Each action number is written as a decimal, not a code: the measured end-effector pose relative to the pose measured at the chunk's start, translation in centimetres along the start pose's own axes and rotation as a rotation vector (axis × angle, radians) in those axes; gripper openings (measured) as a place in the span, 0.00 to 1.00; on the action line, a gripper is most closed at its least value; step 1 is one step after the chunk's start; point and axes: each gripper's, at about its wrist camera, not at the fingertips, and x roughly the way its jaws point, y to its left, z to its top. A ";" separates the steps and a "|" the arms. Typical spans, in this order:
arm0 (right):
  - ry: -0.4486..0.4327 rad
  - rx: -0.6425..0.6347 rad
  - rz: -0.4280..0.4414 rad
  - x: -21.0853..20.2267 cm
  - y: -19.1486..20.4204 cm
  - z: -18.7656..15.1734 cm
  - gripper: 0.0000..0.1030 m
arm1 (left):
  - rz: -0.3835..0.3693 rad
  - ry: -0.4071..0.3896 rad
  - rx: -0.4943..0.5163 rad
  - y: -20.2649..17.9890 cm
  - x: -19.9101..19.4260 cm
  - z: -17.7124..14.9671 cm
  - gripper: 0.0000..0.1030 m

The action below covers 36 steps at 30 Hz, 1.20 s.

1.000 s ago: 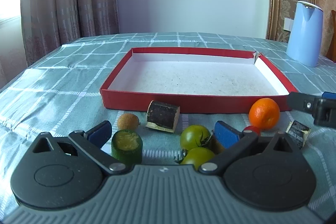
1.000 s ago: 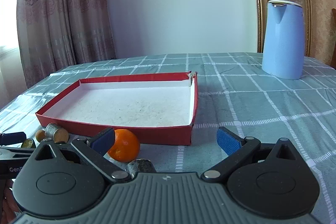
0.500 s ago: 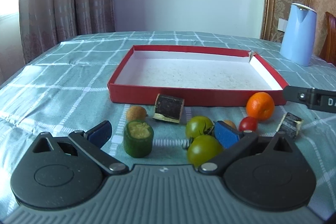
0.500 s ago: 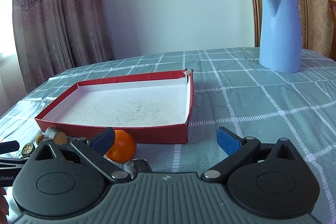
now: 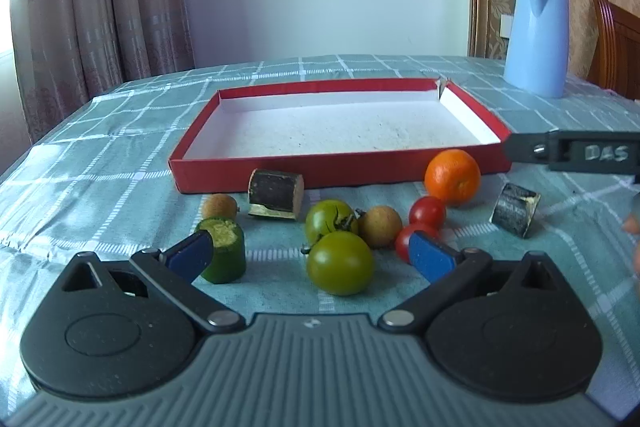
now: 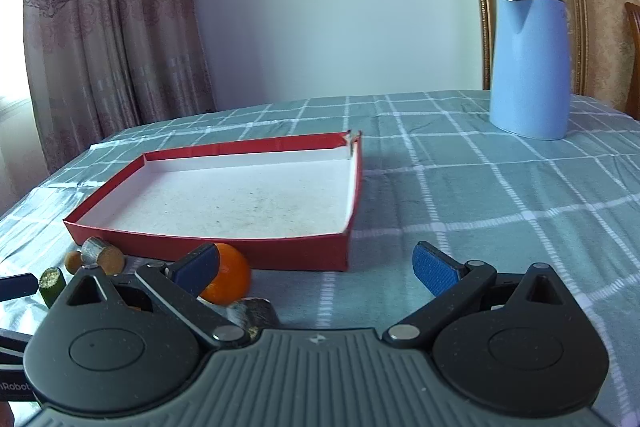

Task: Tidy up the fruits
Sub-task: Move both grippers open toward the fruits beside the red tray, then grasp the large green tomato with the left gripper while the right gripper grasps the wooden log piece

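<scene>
A shallow red tray (image 5: 280, 169) with a white floor stands on the table; it also shows in the right wrist view (image 6: 304, 255). In front of it lie an orange (image 5: 452, 177), two green tomatoes (image 5: 340, 263), two red cherry tomatoes (image 5: 427, 211), two brown longans (image 5: 380, 221), a green cucumber piece (image 5: 224, 251) and two dark cut pieces (image 5: 276, 193). My left gripper (image 5: 310, 259) is open and empty, with the near green tomato between its fingers. My right gripper (image 6: 316, 269) is open and empty, with the orange (image 6: 230, 281) behind its left finger.
A blue kettle (image 5: 538, 39) stands at the back right of the checked tablecloth; it also shows in the right wrist view (image 6: 530, 65). Curtains hang at the left. A wooden chair (image 5: 618, 47) is at the far right. The right gripper's finger (image 5: 572, 157) reaches in past the tray's right corner.
My left gripper has pulled back and up, so more fruit shows in front of it. My right gripper has risen slightly. Both stay open and nothing on the table has moved.
</scene>
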 end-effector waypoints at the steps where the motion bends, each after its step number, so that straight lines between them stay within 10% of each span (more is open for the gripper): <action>1: 0.000 0.009 0.000 -0.3 -0.6 -0.2 1.00 | 0.007 -0.004 0.005 -0.1 0.1 -0.1 0.99; 10: 0.037 0.110 0.051 -2.1 -6.2 -1.7 1.00 | 0.017 -0.024 0.039 -0.5 0.1 -0.2 0.91; 24: 0.040 -0.200 0.198 -1.9 0.4 -1.4 0.99 | 0.016 -0.025 0.063 -0.1 0.2 -0.4 0.90; 32: 0.080 -0.220 0.193 -0.7 0.3 -1.6 0.89 | -0.105 0.024 0.082 -0.2 0.5 -0.5 0.33; 36: 0.078 -0.225 0.190 -0.6 0.4 -1.7 0.89 | -0.124 0.024 0.046 0.3 0.8 -0.6 0.33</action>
